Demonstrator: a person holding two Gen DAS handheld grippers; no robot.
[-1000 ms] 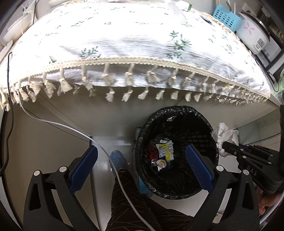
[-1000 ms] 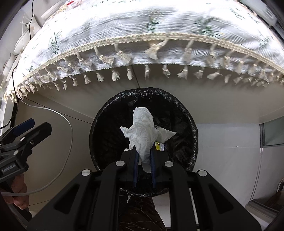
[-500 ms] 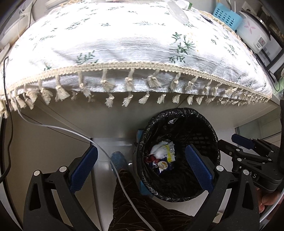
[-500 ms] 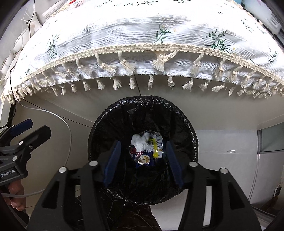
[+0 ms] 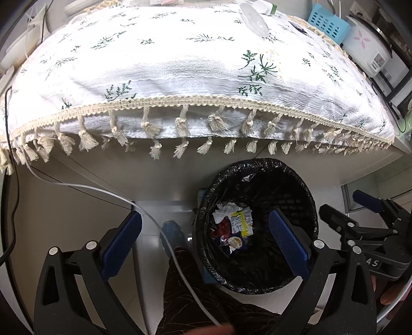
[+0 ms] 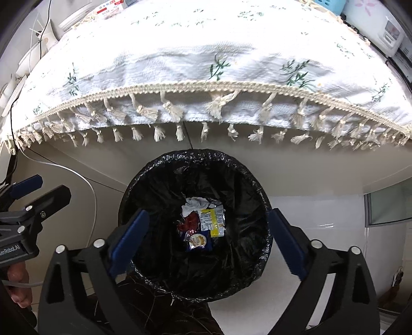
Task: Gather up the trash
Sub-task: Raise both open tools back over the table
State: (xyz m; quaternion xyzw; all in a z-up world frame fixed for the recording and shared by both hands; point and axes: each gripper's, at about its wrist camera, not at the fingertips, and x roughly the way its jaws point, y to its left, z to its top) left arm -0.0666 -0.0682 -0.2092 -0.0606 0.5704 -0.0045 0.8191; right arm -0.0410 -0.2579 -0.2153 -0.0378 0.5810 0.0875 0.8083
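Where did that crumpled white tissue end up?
The crumpled white tissue lies at the bottom of the black-lined trash bin, at the far edge of the pile, beside the yellow wrapper and red wrapper.

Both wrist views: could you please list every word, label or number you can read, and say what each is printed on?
"enRobot.AI", start cut off by the frame edge: left gripper body.
"AS", partly hidden: right gripper body.
Yellow wrapper, round-label packet, box on the tablecloth, rice cooker panel: print too small or blurred.
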